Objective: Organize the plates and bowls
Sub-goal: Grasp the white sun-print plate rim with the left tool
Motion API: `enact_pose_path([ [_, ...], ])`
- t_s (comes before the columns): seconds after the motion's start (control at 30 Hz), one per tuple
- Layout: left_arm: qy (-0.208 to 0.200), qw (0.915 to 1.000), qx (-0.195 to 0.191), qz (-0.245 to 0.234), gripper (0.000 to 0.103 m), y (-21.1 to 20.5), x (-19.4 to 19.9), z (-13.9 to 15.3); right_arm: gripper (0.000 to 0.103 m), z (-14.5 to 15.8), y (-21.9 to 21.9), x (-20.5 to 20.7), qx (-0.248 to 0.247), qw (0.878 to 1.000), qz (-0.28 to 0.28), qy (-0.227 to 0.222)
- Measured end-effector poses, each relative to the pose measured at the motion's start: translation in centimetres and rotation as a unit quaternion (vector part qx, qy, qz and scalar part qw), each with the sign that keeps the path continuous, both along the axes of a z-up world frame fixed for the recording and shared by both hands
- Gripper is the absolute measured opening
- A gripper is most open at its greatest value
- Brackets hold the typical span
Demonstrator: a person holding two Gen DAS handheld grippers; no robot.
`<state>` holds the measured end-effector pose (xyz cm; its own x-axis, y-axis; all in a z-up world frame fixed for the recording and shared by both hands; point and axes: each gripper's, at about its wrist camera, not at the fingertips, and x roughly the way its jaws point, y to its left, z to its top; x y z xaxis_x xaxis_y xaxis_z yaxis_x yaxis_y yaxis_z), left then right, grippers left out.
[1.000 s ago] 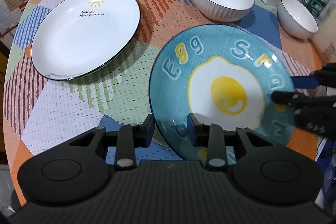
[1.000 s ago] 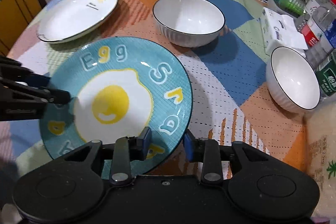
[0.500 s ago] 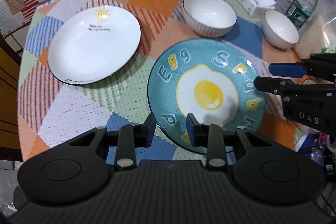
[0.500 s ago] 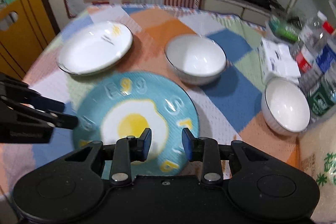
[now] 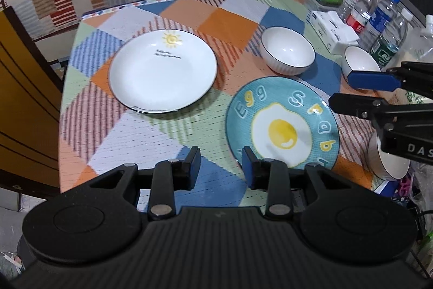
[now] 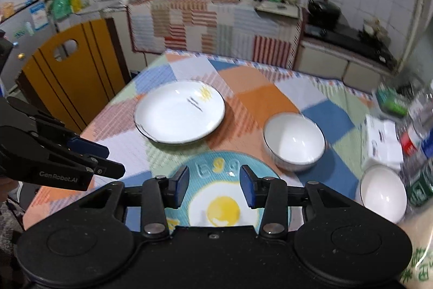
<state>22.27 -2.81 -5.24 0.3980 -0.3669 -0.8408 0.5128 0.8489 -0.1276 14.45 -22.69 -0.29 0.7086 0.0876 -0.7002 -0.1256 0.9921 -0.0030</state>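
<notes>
Now we hold both claws above the surface (image 5: 151, 132), left claw (image 5: 220, 167) and right claw (image 6: 213, 184) released, the right's jaws just widening; the egg plate (image 5: 281, 123) lies flat, right of the white plate (image 5: 162, 72).

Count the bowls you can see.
3. Middle bowl beyond the egg plate; far bowl by the water bottles; near bowl at the right edge, partly hidden behind the right tongs. Others may be hidden.
</notes>
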Motion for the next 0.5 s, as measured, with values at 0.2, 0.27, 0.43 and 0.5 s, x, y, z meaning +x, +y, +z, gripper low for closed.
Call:
enact_pose_path([
  [0.2,-0.015,0.9998,0.010,0.000,0.033,1.3,0.7,1.1,0.063,1.1,1.5,0.3,-0.007,0.999,0.033,-0.027],
  [0.27,-0.022,0.9995,0.021,-0.002,0.037,1.5,1.3,1.4,0.068,1.1,1.8,0.9,-0.008,0.998,0.046,-0.033],
  [0.43,-0.031,0.9990,0.029,0.009,0.049,2.4,3.1,1.9,0.073,0.4,1.7,3.7,0.012,0.997,0.061,-0.033],
  [0.5,-0.030,0.9989,0.030,0.018,0.053,3.0,4.2,1.8,0.073,-0.2,1.4,5.2,0.028,0.997,0.061,-0.030],
])
